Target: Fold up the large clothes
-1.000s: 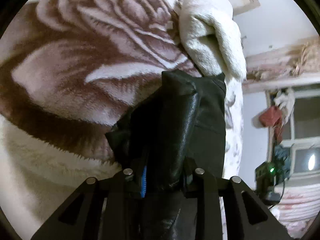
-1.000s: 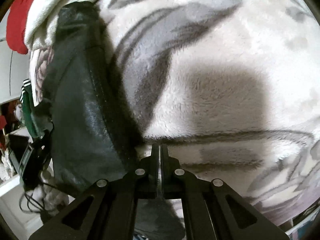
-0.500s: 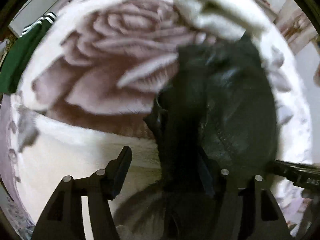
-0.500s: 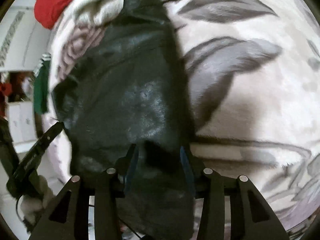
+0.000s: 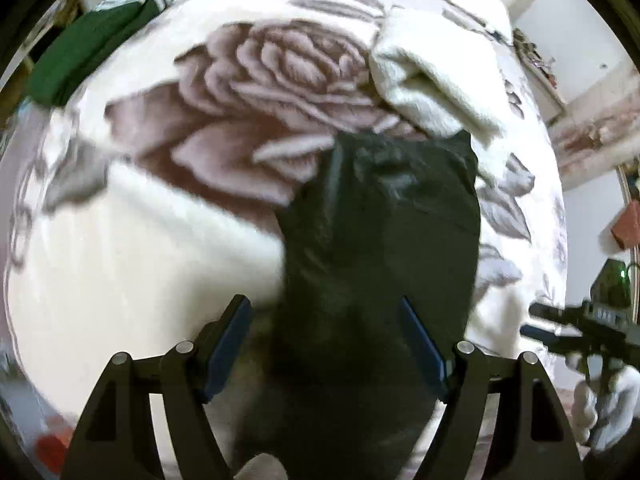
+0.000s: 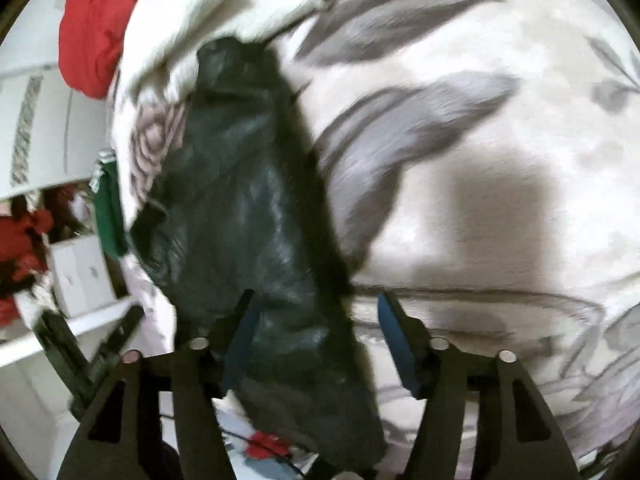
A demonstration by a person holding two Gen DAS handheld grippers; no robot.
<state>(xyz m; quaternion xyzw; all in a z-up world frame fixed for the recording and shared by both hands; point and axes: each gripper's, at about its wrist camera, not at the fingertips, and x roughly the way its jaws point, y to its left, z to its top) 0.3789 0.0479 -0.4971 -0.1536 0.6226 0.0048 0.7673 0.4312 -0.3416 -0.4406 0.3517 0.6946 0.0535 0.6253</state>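
Observation:
A black leather garment (image 5: pixel 384 232) lies folded in a long strip on a fleece blanket with a rose pattern (image 5: pixel 248 92). My left gripper (image 5: pixel 326 344) is open above the garment's near end, jaws wide apart and holding nothing. In the right wrist view the same garment (image 6: pixel 256 216) runs up the left of the frame. My right gripper (image 6: pixel 316 340) is open over the garment's near right edge, with its left finger over the leather and its right finger over the blanket (image 6: pixel 480 160).
A folded white fleece item (image 5: pixel 436 80) lies just beyond the garment's far end. A red cloth (image 6: pixel 92 28) and a green garment (image 5: pixel 88 48) lie at the far side of the bed. The right gripper (image 5: pixel 580 328) shows at the left view's right edge.
Both grippers went from shut on the black garment to wide open and let it drop onto the blanket. Both have drawn back, so more of the bed shows.

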